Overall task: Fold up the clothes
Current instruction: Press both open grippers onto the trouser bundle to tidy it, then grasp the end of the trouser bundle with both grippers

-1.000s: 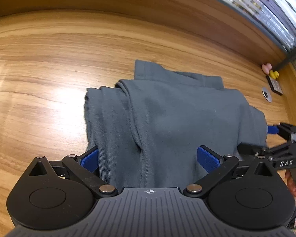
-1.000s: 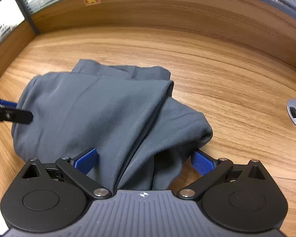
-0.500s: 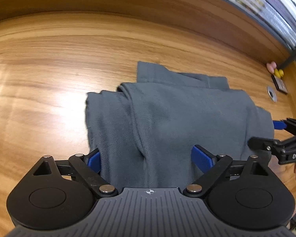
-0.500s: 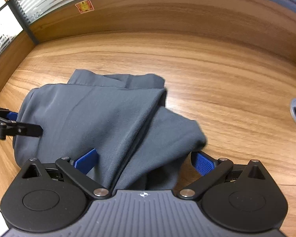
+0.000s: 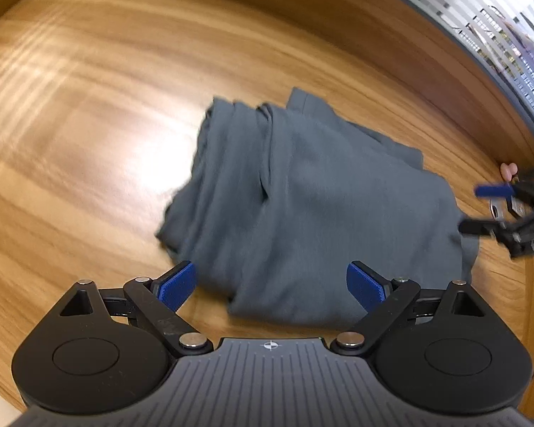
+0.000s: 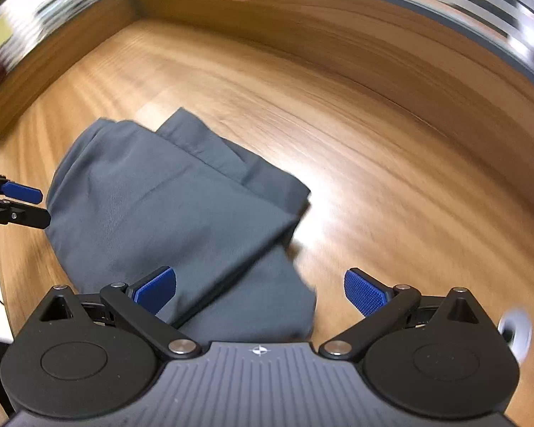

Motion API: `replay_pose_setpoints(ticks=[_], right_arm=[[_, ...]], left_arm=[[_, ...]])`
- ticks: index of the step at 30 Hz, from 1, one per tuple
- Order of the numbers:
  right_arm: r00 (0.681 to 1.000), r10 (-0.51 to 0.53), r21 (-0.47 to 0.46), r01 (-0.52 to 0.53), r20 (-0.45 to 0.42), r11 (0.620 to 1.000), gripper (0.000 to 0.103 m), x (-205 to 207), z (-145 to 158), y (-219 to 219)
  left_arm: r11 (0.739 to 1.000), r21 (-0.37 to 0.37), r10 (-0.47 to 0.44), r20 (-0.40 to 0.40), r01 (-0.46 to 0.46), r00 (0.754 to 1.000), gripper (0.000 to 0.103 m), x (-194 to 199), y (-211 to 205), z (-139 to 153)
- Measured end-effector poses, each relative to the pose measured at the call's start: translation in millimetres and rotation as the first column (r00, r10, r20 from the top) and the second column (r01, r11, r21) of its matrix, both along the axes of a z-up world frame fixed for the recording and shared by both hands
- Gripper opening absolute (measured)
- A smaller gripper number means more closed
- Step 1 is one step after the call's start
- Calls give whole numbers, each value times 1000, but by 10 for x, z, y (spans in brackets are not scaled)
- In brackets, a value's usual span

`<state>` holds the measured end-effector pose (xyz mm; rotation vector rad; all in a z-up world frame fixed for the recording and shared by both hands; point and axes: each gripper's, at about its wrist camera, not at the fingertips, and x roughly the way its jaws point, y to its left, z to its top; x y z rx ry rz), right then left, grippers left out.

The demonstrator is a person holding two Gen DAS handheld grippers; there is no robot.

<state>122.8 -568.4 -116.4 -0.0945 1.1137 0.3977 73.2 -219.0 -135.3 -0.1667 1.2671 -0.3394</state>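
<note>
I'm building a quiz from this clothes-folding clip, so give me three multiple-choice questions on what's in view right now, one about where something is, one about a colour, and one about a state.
1. Where does the garment lie?
A. On the wooden table
B. In a basket
C. Over a chair

2. What colour is the garment?
A. Red
B. White
C. Grey

3. How do the jaws of the left gripper stand?
A. Shut on a sleeve
B. Open, pads off the cloth
C. Shut on nothing

Answers: 1 A, the cloth lies spread flat on wood grain in both wrist views. 2 C, it reads dark grey against the blue pads. 3 B, both pads stand wide apart above the near edge, pinching no fabric.
</note>
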Motion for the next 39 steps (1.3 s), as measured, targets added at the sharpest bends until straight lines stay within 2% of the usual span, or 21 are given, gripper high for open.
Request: replay_pose_setpoints(ticks=[2,8,17,19,25,30,35,39], right_arm=[[998,66,-10,-66,-12,998,102,196,-30,10],[977,196,38,-194,-88,980,102,658,-194,26],[952,264,153,-241,-153,958,102,903,-375,71],[951,266,171,-239,-159,956,102,903,-394,83],[949,261,228,-217,-180,949,103,799,-428,207],[943,261,283,-198,-205,939,103,535,-449,378],[943,251,320,-174,-218,931,103,157,-473,581],[953,214,327,-137,-214,935,103,-70,-490,691]], left_arm=[[1000,7,9,-17,-9,1000,93,-24,-37,-48],[1000,10,22,-60,-21,998,93,-26,-118,-154],[999,14,48,-97,-47,994,92,17,-177,-255],[998,18,54,-96,-52,994,88,29,-184,-257],[997,38,69,-86,-66,994,81,118,-135,-253],[995,62,76,-62,-72,995,81,253,-4,-235],[996,83,-6,-66,12,998,81,330,55,-227],[997,68,-37,-47,40,998,82,300,116,-238]])
